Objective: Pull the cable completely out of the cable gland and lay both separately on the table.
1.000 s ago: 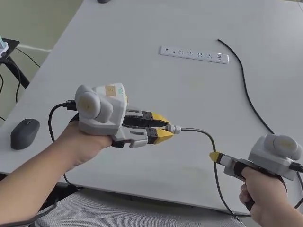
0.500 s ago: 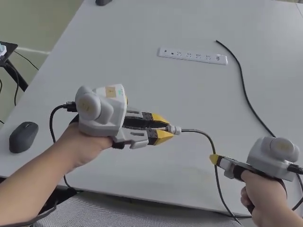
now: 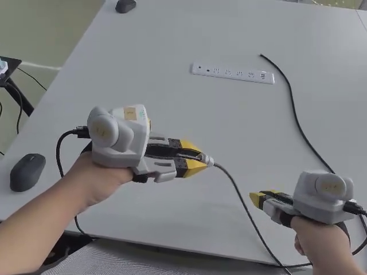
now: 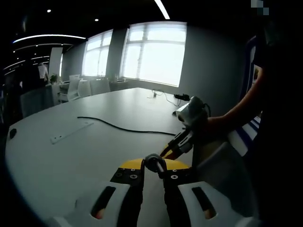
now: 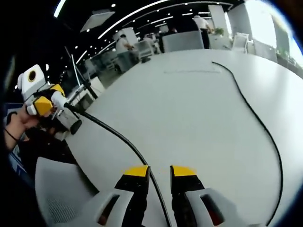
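Showing, head view: L gripper (image 3: 199, 162) raised over tabletop (image 3: 172, 103), jaws clenched on cable gland (image 3: 206, 160); cable (image 3: 243, 212) leaves the gland and slopes down past R gripper (image 3: 256, 199) toward the tabletop edge. Power strip (image 3: 232, 73) and loose black cord (image 3: 298, 117) lie beyond. L gripper view: cable gland (image 4: 155, 162) pinched betw. both jaws; R gripper (image 4: 171, 150) ahead. R gripper view: jaws parted, cable (image 5: 113, 132) runs through the gap w/o being pinched; L gripper (image 5: 47, 105) at far end.

The cable (image 3: 238, 197) runs off the head view's bottom edge.
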### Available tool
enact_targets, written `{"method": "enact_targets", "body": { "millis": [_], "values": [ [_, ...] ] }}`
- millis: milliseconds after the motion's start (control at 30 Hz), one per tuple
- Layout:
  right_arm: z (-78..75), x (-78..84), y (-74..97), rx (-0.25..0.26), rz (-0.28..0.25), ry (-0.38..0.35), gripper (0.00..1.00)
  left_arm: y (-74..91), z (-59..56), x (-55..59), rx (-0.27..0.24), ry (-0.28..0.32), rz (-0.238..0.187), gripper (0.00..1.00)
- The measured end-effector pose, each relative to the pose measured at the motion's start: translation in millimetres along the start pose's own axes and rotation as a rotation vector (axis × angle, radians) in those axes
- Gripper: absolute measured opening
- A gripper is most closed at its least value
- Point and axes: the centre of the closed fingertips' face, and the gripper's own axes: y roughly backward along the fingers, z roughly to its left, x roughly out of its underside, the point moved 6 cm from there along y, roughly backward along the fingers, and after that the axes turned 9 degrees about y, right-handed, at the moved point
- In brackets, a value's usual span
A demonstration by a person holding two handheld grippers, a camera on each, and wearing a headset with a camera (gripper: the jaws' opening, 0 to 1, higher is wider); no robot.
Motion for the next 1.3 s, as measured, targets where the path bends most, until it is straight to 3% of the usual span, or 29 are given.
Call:
{"method": "enact_targets", "body": {
  "millis": [100,333,367,500,533,600,667,700,967,1300],
  "values": [
    [7.0,-15.1,3.4,-0.028,-0.053,0.059,0.23,0.4,0.6,1.9,-0.001,-0.002,0.009,0.15],
    [39.4,-58.2,15.1,-0.082,-0.153,0.377,0.26,1.0,0.5,4.2,-0.001,0.006,0.015,0.15],
    [42.0,-60.1,15.5,-0.088,-0.157,0.396,0.26,1.2,0.4,4.4,-0.001,0.007,0.016,0.15],
    [69.1,-69.8,15.4,-0.158,-0.168,0.585,0.26,1.6,0.5,4.7,0.000,0.013,0.013,0.15],
    [75.7,-72.8,15.4,-0.156,-0.184,0.651,0.25,1.7,0.5,4.9,0.001,0.014,0.015,0.15],
    [83.9,-70.0,12.4,-0.163,-0.151,0.721,0.23,1.9,0.3,4.8,0.001,0.015,0.014,0.15],
    [87.3,-70.2,10.3,-0.139,-0.142,0.805,0.22,2.1,-0.2,4.6,0.002,0.016,0.014,0.15],
    [91.7,-70.4,8.4,-0.153,-0.146,0.838,0.21,2.2,-0.6,4.3,0.002,0.015,0.012,0.15],
    [103.9,-79.0,2.5,-0.176,-0.164,0.865,0.12,1.3,-3.1,5.2,0.006,0.021,0.011,0.15],
    [105.5,-77.2,-0.2,-0.193,-0.175,0.862,0.01,0.9,-4.2,5.8,0.006,0.017,0.013,0.15]
  ]
}}
